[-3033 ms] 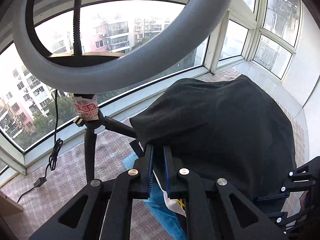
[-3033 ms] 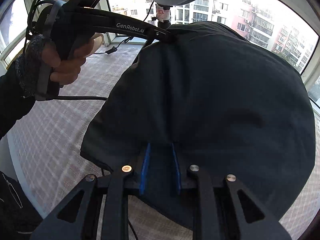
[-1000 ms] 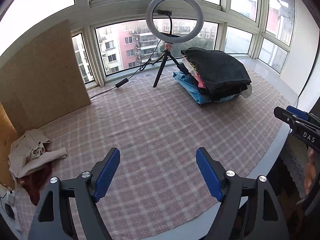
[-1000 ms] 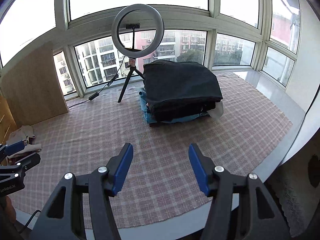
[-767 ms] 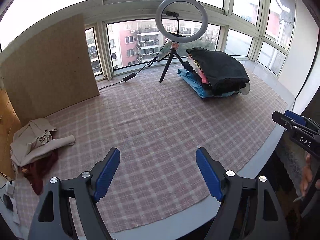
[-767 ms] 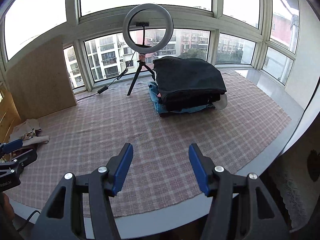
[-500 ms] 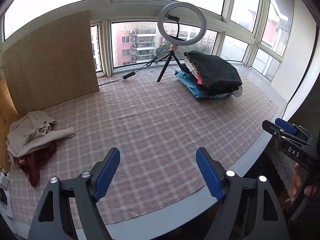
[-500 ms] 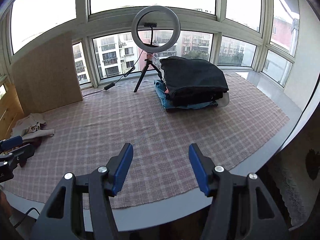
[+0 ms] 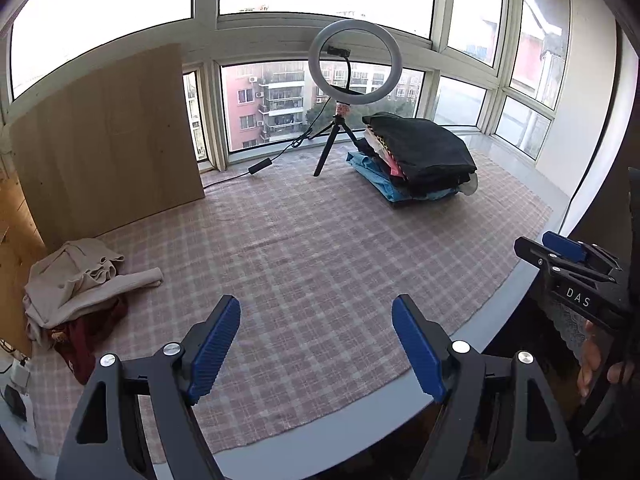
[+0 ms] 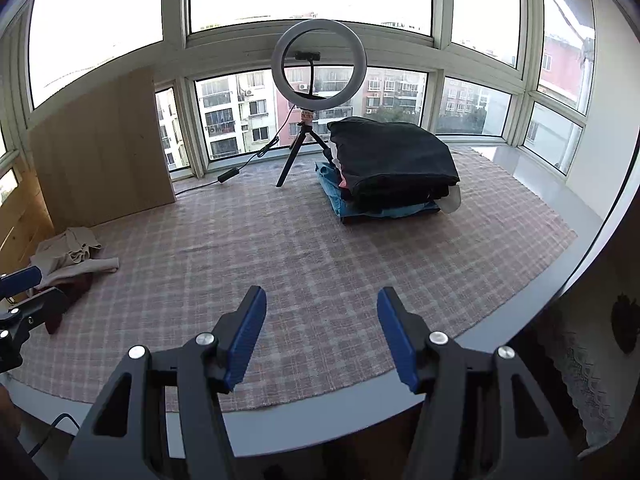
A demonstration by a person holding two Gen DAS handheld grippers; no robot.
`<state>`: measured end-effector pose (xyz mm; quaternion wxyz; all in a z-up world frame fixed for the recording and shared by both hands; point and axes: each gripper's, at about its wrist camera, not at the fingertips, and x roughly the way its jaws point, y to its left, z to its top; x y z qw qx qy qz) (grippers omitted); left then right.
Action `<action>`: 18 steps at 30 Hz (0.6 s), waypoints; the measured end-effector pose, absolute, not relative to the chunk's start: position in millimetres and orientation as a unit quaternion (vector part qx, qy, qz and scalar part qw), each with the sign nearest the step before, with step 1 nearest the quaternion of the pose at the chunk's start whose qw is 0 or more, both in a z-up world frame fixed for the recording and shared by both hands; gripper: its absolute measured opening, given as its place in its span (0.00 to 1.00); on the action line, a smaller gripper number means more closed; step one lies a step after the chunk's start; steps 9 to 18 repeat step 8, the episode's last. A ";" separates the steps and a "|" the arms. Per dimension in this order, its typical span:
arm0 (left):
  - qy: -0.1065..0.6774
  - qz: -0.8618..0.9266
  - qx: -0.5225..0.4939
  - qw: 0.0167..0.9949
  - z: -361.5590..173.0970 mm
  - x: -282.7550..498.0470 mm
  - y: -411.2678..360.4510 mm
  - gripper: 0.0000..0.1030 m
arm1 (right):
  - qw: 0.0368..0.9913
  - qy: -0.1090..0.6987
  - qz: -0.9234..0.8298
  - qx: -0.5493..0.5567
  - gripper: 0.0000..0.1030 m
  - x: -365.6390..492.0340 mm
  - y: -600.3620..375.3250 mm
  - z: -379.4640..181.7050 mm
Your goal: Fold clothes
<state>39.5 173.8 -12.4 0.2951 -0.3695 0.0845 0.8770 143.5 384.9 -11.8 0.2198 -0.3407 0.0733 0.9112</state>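
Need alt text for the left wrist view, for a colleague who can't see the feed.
The open, empty left gripper hangs over a pink checked cloth. A crumpled beige garment lies on a dark red one at the left; a folded stack topped by a black garment sits far right beside a ring light. The right gripper shows at the right edge.

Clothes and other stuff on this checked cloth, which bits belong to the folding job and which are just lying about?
Part of the job:
- folded stack, black garment on top
- unfolded beige garment
- dark red garment under it
- left gripper and right gripper, jaws open, empty

Just lying about:
- ring light on tripod
- its cable
- wooden board
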 end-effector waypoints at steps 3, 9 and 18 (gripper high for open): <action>0.082 0.878 -0.367 0.294 -11.3 38.2 170.1 0.75 | 0.218 0.071 0.911 -0.341 0.55 140.9 381.4 -11.0; 0.081 0.877 -0.372 0.293 -13.6 34.7 165.7 0.75 | 0.213 0.067 0.912 -0.344 0.55 134.6 376.8 -11.5; 0.081 0.877 -0.372 0.293 -13.6 34.7 165.7 0.75 | 0.213 0.067 0.912 -0.344 0.55 134.6 376.8 -11.5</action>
